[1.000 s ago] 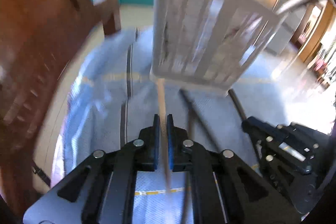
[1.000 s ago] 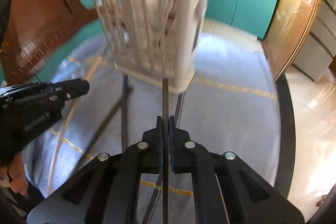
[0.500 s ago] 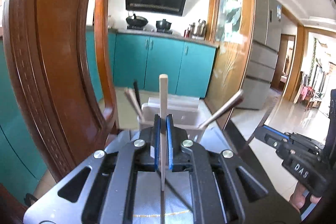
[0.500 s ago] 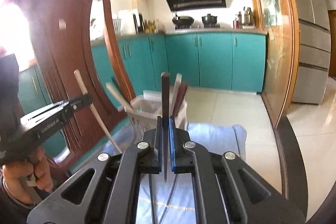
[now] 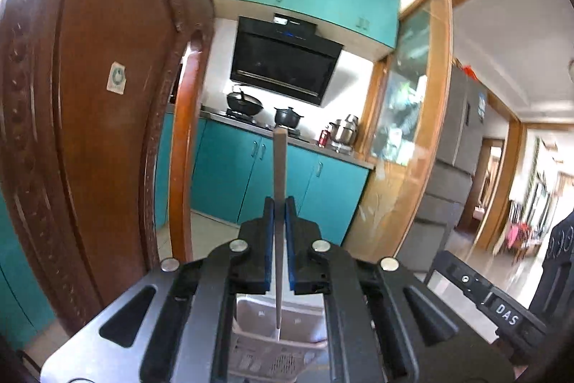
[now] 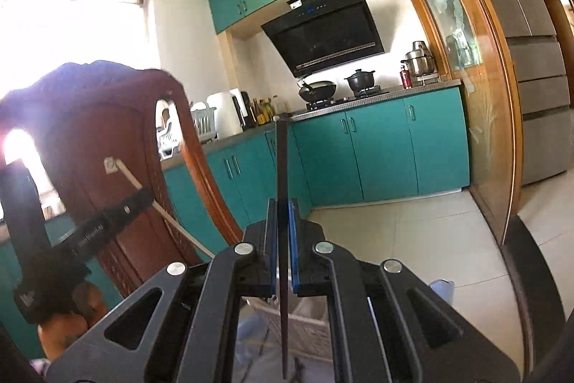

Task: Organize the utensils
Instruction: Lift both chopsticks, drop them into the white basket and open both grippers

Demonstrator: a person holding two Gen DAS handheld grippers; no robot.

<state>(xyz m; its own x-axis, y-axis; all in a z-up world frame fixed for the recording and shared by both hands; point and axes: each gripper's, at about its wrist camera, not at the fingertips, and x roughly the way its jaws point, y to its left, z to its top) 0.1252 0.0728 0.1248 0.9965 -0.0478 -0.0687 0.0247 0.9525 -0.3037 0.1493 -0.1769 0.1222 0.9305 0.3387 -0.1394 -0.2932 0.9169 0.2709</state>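
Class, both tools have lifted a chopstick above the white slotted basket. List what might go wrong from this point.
1. The left tool pinches the pale wooden chopstick on a thin section, so it may pivot or slip.
2. The right tool holds the dark chopstick upright over the white slotted plastic basket; its tip could catch the rim.
3. The carved brown wooden chair back stands close and could be struck.

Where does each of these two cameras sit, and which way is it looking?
Left wrist: sits behind the left tool, facing level toward the stove; tool clamps a pale chopstick; the right tool's body shows at the right edge.
Right wrist: behind the right tool, same direction; clamps a dark chopstick; a hand shows.
Shared: range hood, white basket.
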